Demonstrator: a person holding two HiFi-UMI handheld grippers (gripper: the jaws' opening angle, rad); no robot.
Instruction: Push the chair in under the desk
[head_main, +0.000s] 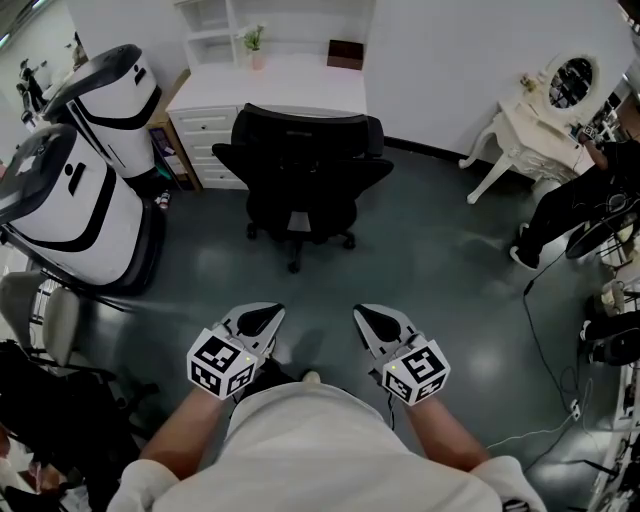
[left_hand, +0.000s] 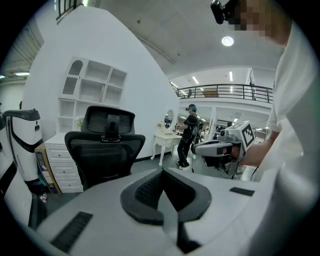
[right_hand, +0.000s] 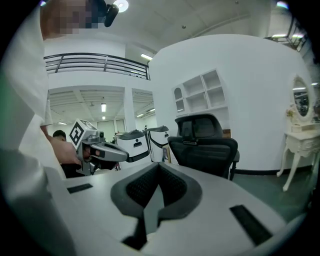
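Squarely behind a black mesh office chair (head_main: 300, 165), a person holds the left tongs (head_main: 260, 320) and the right tongs (head_main: 376, 322) low over the grey-green floor (head_main: 450, 270), both pairs closed tight with nothing between them. The chair stands well ahead of them, backrest towards the person, its front close against the white worktop (head_main: 290, 82); how far the seat already reaches under cannot be told.

The push has not begun. It would likely go best with both closed tips set on the backrest, one either side of its centre post, and pressed evenly. That way the castors roll straight, the seat does not swivel and the armrests meet the worktop's edge together.

Only the head view shows the chair's wheeled base and the open floor to be crossed. The left gripper view alone takes in a railed gallery (left_hand: 225, 92) overhead and a person in black (left_hand: 190, 132) standing by a white dressing table (left_hand: 167, 142), while each gripper view catches the other tongs from the side
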